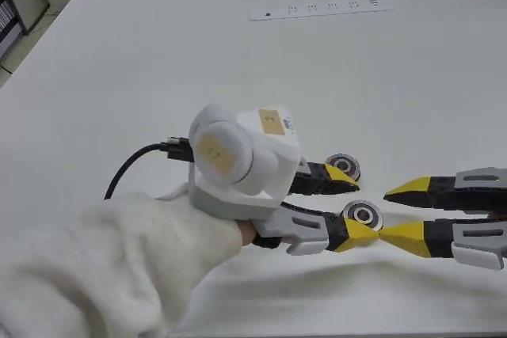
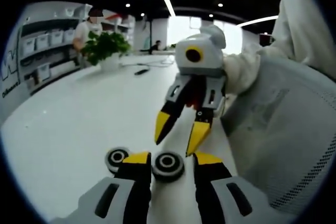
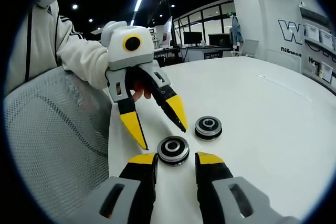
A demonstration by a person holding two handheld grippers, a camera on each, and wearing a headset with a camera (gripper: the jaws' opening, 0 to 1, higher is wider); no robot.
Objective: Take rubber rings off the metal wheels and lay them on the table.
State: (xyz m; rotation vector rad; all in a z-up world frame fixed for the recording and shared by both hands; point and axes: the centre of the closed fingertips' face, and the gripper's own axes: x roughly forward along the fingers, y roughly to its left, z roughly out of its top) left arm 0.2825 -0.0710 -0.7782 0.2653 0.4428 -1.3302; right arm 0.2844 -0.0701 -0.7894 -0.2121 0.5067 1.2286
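Jaws spread on both, gripping nothing. The left gripper and right gripper meet tip to tip around the near wheel, which lies flat on the tabletop at lower right. A second wheel sits just above. Best approach: one pins the metal hub, the other catches the dark ring's edge. The sleeve enters from lower left; the left gripper lies low and near level.

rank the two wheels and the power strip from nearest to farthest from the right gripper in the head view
1. Near wheel: just off the tips of the right gripper.
2. Far wheel: a little beyond the first, higher in the view.
3. Power strip: far off, near the top of the view.
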